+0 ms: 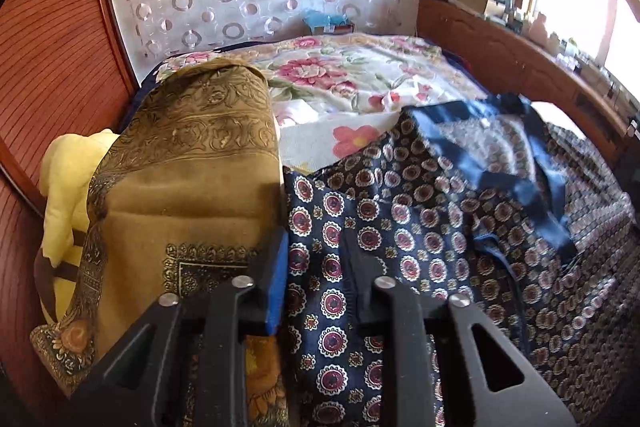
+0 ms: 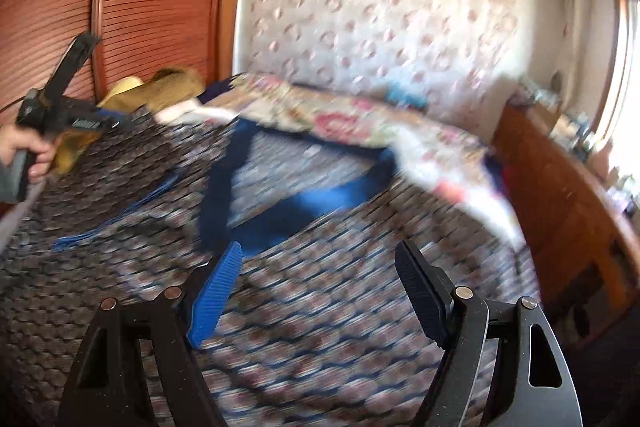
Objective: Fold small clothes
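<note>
A navy cloth (image 1: 400, 211) with round red-and-white medallions and blue satin bands (image 1: 532, 187) lies spread and rumpled over the bed. My left gripper (image 1: 318, 259) points down at the cloth's near left edge. A raised fold of it fills the narrow gap between the blue pad (image 1: 278, 279) and the black finger. In the blurred right wrist view, a hand holds the left gripper (image 2: 108, 121) at the far left edge of the cloth (image 2: 320, 327). My right gripper (image 2: 320, 259) hangs open above the cloth's middle, with nothing between its fingers.
An olive-gold patterned scarf (image 1: 192, 155) is heaped at the left beside a yellow cloth (image 1: 68, 167). A floral bedspread (image 1: 340, 75) covers the far bed. A louvred wooden door (image 1: 48, 47) stands left, and a wooden ledge (image 1: 500, 43) with clutter runs along the right below a window.
</note>
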Demonstrator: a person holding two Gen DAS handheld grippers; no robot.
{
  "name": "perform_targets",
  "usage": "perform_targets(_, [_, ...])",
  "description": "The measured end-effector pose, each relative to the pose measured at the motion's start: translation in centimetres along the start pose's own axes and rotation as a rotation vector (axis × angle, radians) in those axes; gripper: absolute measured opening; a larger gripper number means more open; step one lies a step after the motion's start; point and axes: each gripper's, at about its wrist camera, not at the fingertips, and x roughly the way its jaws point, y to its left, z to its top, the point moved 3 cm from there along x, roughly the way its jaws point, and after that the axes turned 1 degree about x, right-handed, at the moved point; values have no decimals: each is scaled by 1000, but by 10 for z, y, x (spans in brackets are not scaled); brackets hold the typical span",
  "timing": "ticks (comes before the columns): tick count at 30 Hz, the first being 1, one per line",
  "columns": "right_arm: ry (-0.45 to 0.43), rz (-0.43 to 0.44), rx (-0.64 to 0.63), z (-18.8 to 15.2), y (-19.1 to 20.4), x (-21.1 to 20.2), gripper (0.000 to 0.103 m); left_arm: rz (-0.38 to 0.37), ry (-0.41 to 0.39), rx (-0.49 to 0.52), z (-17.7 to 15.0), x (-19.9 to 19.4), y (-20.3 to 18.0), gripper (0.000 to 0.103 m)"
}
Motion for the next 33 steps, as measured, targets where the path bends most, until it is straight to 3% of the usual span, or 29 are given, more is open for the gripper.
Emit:
perform_targets(1, [-2, -23, -25, 3, -8, 1, 81, 8, 7, 8, 0, 2, -1, 18])
perform_targets(3, [10, -88, -49, 4, -25, 9, 80, 10, 16, 13, 1, 4, -2, 5])
perform_targets(5, [31, -113, -33, 0, -45, 15, 75, -18, 2, 21, 2, 0, -4, 3])
perform_targets(9, [63, -108, 15, -12, -63, 19, 61, -9, -39, 31, 8, -13, -9, 1])
perform_targets(12, [78, -91, 56, -20, -70, 18, 61, 34, -106, 26, 15, -35, -5, 1])
perform_targets(13, [85, -102, 48, -21, -72, 18, 61, 46, -124, 21, 16, -41, -1, 1])
perform_targets(15, [99, -215, 11, -15, -77, 15, 60, 56, -162, 4, 20, -55, 7, 1])
perform_targets(20, [130, -266, 44, -14, -109, 4, 56, 90, -187, -23, 27, -69, 30, 1])
perform_targets(26, [170, -200, 193, -34, -144, -23, 55, 119, -191, -62, 20, -68, 54, 1])
perform_targets(33, [182, -149, 270, -54, -159, -69, 55, 121, -149, -98, 9, -50, 67, 1])
